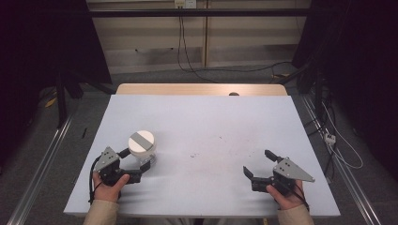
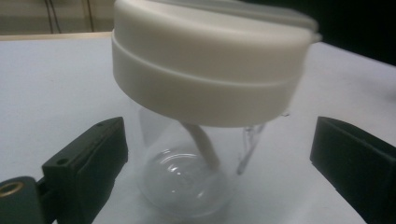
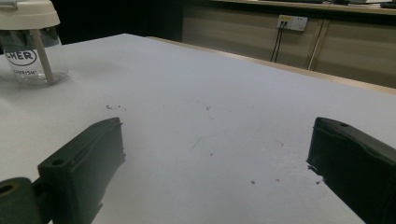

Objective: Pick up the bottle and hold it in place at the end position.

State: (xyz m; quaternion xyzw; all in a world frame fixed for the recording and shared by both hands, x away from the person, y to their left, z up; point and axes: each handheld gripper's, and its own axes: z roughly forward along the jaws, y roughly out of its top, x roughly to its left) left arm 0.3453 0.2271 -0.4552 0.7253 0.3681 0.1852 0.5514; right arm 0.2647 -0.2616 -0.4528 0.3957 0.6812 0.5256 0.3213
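Fingers [image 2: 88,163] of left gripper [image 1: 137,165] spread — clear jar [image 2: 196,172] between them, untouched, right gripper [image 1: 257,164] spread too.

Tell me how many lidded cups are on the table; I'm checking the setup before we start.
1. The clear cup with its white lid stands upright at the table's near left, between the open fingers of the left gripper, untouched.

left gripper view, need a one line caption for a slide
Open left gripper straddles a clear jar with a white lid, jaws apart from the glass on the white table.
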